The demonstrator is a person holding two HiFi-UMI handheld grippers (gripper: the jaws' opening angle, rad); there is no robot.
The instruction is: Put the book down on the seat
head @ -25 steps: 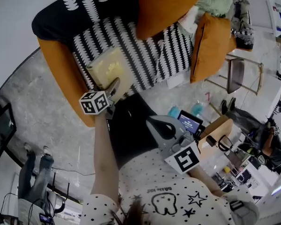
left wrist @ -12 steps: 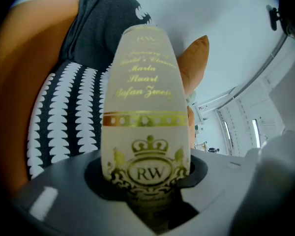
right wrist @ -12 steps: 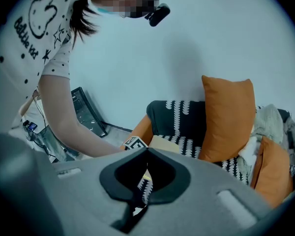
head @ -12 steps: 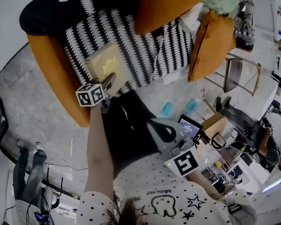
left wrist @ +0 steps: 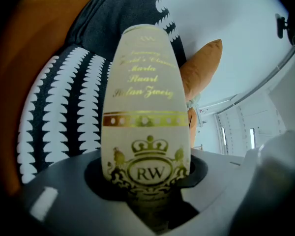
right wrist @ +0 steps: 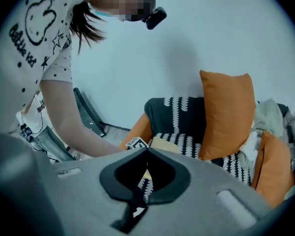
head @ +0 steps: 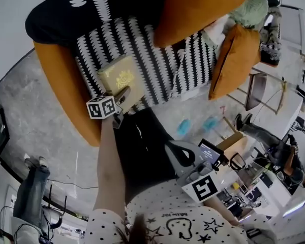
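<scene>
Book first, and I count just one: a cream volume with gold print, pinched by its lower end in my left gripper, whose two jaws press on it from either side. It hangs over the front corner of the seat, on the side next to the orange armrest. Whether it already touches the striped cover I cannot tell. I hold two grippers, each with one marker cube. The cube of the left one sits just off the seat's front edge, and the other is well back from the seat, close to my shirt. My right gripper has its jaws pressed together at the tips with nothing between them, and it is aimed towards the seat from a distance. Two orange cushions lean at the back of the seat, a large one upright and a smaller one at the far end from the book. Compared with a second ago, the pinch on the book is the same and the book is over the same corner of the seat. It looks slightly nearer the stripes, but my head camera has shifted too, so I am not certain. The cover carries a crowned crest with the letters "RW" under a gold band. Above that, two script lines read "Maria Stuart" and "Stefan Zweig", and the line over them is too faint to read.
</scene>
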